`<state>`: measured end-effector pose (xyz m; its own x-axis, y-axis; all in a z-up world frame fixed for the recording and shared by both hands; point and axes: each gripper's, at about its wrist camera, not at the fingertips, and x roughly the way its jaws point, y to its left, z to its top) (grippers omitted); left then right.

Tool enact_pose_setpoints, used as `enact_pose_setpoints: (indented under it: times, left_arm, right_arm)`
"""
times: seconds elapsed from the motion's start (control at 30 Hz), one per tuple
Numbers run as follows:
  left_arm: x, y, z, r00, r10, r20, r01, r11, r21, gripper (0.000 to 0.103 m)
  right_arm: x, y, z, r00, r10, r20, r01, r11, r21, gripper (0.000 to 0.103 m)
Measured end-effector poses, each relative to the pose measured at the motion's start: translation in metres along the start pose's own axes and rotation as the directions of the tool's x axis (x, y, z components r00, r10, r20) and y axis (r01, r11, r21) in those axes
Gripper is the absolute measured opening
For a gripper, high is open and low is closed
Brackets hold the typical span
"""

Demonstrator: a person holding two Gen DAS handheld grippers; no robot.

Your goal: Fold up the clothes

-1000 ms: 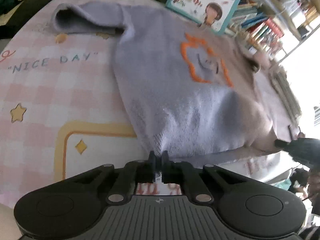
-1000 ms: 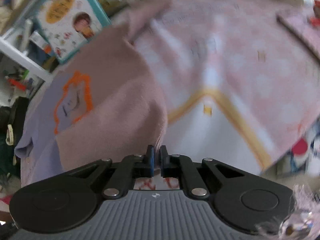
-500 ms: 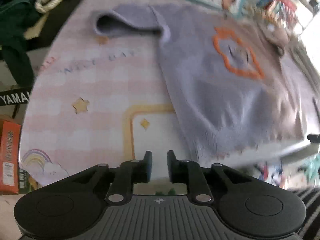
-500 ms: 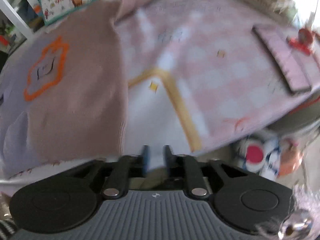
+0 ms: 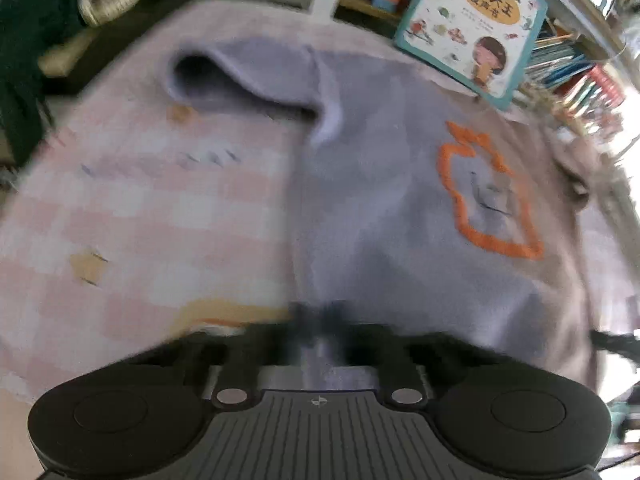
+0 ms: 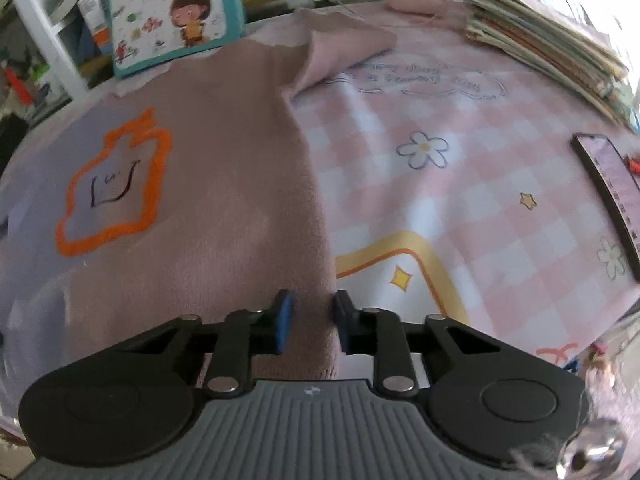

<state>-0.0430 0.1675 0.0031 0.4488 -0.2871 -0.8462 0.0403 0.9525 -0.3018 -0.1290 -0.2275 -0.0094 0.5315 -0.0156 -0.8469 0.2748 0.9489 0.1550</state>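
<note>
The right gripper [image 6: 310, 320] has just been closing, its blue pads [image 6: 283, 320] astride the sweater's [image 6: 224, 200] pink hem edge, seemingly not yet pinching. The left gripper [image 5: 320, 320], blurred, looks clamped on the lilac hem. The sweater lies flat on the pink checked cloth [image 6: 460, 208], beside a picture book [image 6: 176, 8].

- A pink-and-white checked cloth [image 6: 460, 200] printed with flowers, stars and a yellow border covers the bench.
- Behind the bench, a teal-edged children's picture book [image 6: 176, 8] stands upright against the shelving.
- To the right of the book, a stack of thin books [image 6: 552, 44] lies on the cloth.
- Left of the book, a white shelf post [image 6: 44, 36] rises among clutter.
- Strong daylight [image 5: 628, 128] washes out the area to the right of the book in the left wrist view.
</note>
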Motion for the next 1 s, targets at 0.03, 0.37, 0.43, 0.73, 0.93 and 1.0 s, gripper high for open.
enact_pose_setpoints:
  times: [0.03, 0.37, 0.43, 0.73, 0.93, 1.0]
  left_arm:
    - [0.002, 0.003, 0.001, 1.0, -0.027, -0.002, 0.027, 0.999, -0.02, 0.004]
    - [-0.012, -0.001, 0.01, 0.998, 0.036, 0.054, -0.04, 0.997, 0.065, 0.003]
    - [-0.012, -0.013, 0.0, 0.999, 0.016, 0.033, -0.019, 0.994, 0.11, 0.004]
    - [-0.01, -0.001, -0.011, 0.999, 0.012, 0.03, -0.012, 1.0, 0.005, 0.004]
    - [-0.012, 0.008, -0.01, 1.0, -0.01, 0.023, 0.01, 1.0, -0.011, 0.004]
    - [-0.011, 0.003, -0.013, 1.0, -0.001, 0.031, 0.001, 1.0, 0.007, 0.004]
  right_arm:
    - [-0.004, 0.002, -0.001, 0.999, 0.044, 0.004, -0.044, 0.999, -0.011, 0.012]
    - [-0.032, 0.023, 0.001, 0.992, 0.033, 0.12, -0.011, 0.984, -0.18, 0.011]
    - [-0.031, 0.01, 0.003, 0.991, -0.015, 0.134, 0.034, 0.99, -0.139, 0.011]
    - [-0.016, 0.0, -0.01, 0.999, -0.034, 0.032, 0.037, 0.993, -0.112, 0.012]
    - [-0.019, 0.0, -0.015, 0.998, -0.055, 0.036, 0.059, 0.989, -0.134, 0.007]
    - [-0.019, -0.008, -0.011, 0.991, -0.126, 0.052, 0.131, 0.986, -0.106, 0.003]
